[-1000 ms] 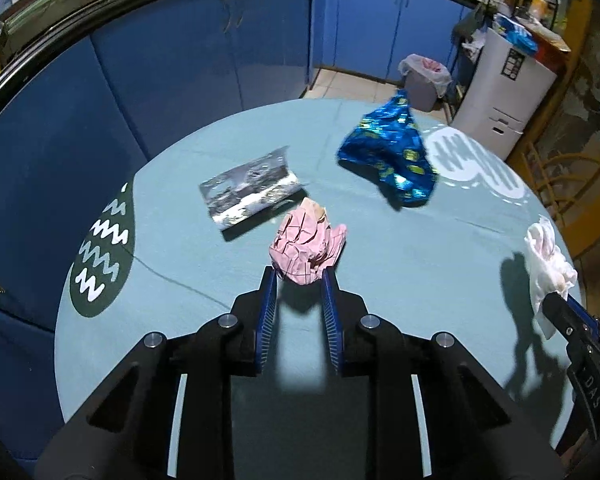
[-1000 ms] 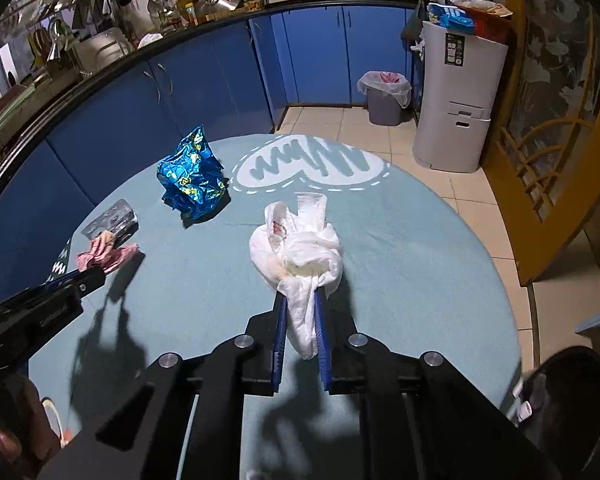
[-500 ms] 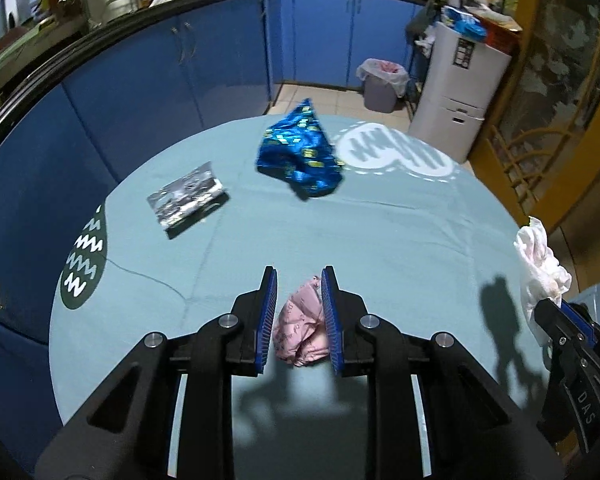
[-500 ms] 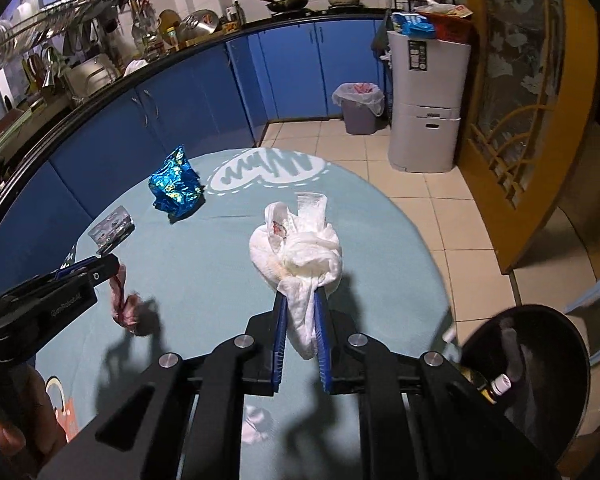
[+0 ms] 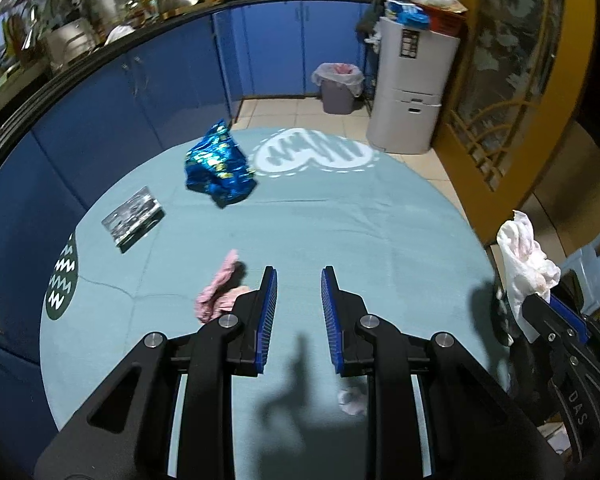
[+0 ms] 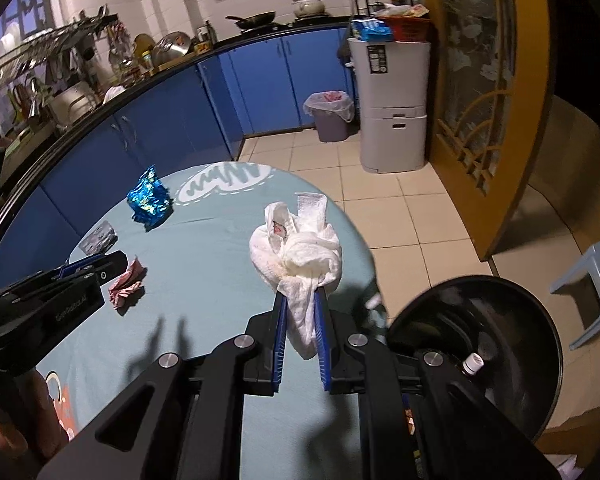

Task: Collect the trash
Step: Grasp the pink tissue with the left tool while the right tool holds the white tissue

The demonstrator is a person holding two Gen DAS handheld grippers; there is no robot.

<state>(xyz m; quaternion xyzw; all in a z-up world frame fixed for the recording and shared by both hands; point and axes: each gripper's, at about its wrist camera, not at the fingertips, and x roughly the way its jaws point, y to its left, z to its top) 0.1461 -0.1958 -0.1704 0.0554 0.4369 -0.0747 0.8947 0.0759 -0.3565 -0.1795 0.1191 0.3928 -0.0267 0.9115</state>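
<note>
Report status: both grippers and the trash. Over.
Left gripper empty, jaws apart; pink wad on table beside it. Right gripper clamped on white tissue wad. Black bin alongside, nothing blocking.

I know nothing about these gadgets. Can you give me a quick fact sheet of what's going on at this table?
Left gripper: open, holding nothing
Right gripper: clamped on a white tissue wad
On the table: pink crumpled wad, blue foil bag, silver wrapper, small pale scrap
Beside the table: black round bin
Left to collect: everything lying on the table
</note>
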